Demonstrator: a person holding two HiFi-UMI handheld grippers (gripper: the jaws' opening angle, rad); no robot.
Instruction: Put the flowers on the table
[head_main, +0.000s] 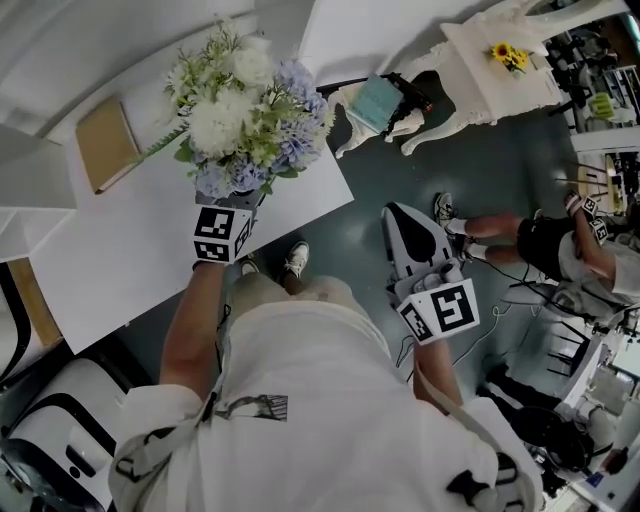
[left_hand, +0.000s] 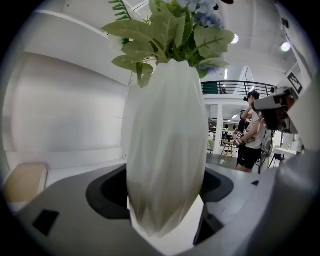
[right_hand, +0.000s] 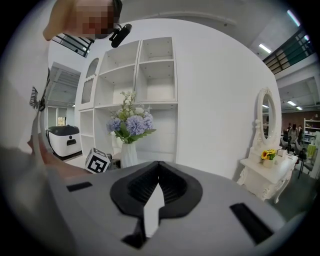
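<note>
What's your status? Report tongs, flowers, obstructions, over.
Left tongs shut on white vase; right tongs shut, empty. Flowers in vase over white table, touchdown unconfirmed. Tan book on table, apart from vase.

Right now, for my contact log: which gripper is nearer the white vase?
Left. The left gripper clamps the white vase between its jaws; the right gripper hangs off to the side, shut and empty, clear of it.

no readable text, no legible labels, brands or numbers
</note>
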